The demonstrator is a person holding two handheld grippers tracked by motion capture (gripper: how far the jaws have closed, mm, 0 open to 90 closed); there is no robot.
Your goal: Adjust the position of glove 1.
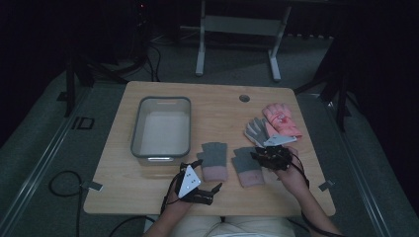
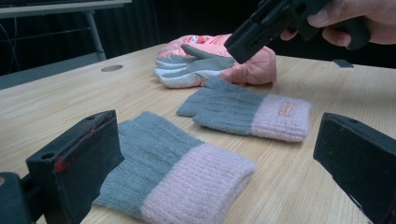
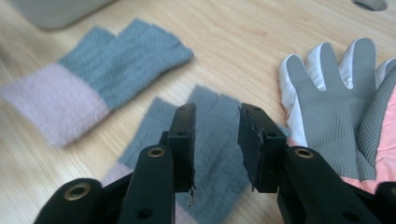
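**Mittens laid out, right tongs empty above them**

While the right gripper (image 1: 273, 157) hangs just over the right knitted mitten (image 1: 248, 166), its jaws stand a little apart with nothing between them, so it is released. The left gripper (image 1: 211, 190), at about seven o'clock on the table (image 1: 217, 106), rests low with its jaws spread wide and empty, facing the left knitted mitten (image 1: 214, 161).

Both mittens lie flat side by side near the front edge, around six o'clock, grey at the fingers and pink at the ribbed cuff. The right one carries a small sewn tab on its cuff. They look soft, thick and floppy. At about three o'clock a grey-palmed glove (image 1: 257, 130) with a dotted, grippy face lies on a puffy pink glove (image 1: 281, 119). The grey plastic bin (image 1: 161, 126), smooth and rounded at its corners, sits at ten o'clock with nothing in it.

The danger, as I judge it, is the wool itself. A pinch taking only one layer could let a mitten sag and unfold, and its loose end might catch the bin's rim. A jaw coming down carelessly could also drag the neighbouring mitten askew.
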